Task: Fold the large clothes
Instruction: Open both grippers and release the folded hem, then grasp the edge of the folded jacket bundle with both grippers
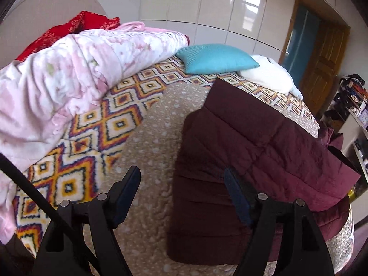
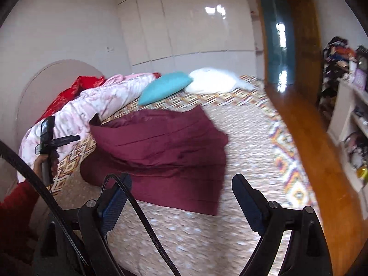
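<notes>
A dark maroon quilted coat (image 1: 253, 161) lies folded over on the bed; it also shows in the right wrist view (image 2: 165, 147). My left gripper (image 1: 181, 174) is open and empty, held above the bed at the coat's left edge. My right gripper (image 2: 181, 181) is open and empty, held above the coat's near edge. The left gripper (image 2: 69, 139) also shows in the right wrist view, at the coat's left end, held by a hand in a red sleeve.
The bed (image 1: 147, 138) has a beige spotted cover and a diamond-pattern blanket (image 1: 96, 124). A pink quilt (image 1: 69, 76), red cloth (image 1: 76, 23), teal pillow (image 1: 214, 57) and white pillow (image 1: 269, 73) lie at the back. Wooden floor (image 2: 306, 138) and cluttered shelves (image 2: 349, 105) are at the right.
</notes>
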Demonstrator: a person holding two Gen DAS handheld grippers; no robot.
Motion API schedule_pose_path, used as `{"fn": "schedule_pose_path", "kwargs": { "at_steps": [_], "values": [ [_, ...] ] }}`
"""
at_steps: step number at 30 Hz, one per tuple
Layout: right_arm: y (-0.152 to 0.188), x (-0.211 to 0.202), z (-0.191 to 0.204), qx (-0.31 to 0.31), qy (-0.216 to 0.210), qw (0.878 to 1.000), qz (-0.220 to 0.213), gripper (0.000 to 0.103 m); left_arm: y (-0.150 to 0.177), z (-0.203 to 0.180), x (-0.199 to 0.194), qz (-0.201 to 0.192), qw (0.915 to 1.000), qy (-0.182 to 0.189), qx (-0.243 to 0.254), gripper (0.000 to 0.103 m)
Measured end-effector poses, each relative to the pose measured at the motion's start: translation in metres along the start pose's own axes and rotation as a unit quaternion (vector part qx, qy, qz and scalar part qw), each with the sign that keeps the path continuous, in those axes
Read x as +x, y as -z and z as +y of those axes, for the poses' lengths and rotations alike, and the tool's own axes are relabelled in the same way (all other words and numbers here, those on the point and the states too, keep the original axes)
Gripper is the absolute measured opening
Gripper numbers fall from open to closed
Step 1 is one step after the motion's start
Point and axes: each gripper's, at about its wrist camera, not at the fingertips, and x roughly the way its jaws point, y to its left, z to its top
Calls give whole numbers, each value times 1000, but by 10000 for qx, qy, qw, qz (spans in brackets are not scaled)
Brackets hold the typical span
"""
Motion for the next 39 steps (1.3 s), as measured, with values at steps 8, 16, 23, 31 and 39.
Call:
{"fn": "schedule_pose_path", "kwargs": {
  "at_steps": [8,16,23,31,39],
  "values": [
    [-21,197,71,-471,-690,9903,1107,43,-4,-37,43,152,9988,-62,470,74],
    [-71,341,56,-319,671,9881,1350,67,-35,-16,80,275,9996,-61,-45,74],
    [-94,314,4,182,821,9909,1053,74,-53,13,112,568,9969,262,-478,75],
    [-99,250,-114,953,1380,9820,870,91,-69,18,170,1317,9784,1419,-727,79],
    [-81,299,-140,1578,1042,9725,1363,67,-67,-12,157,1049,9868,1157,-440,39]
  ]
}}
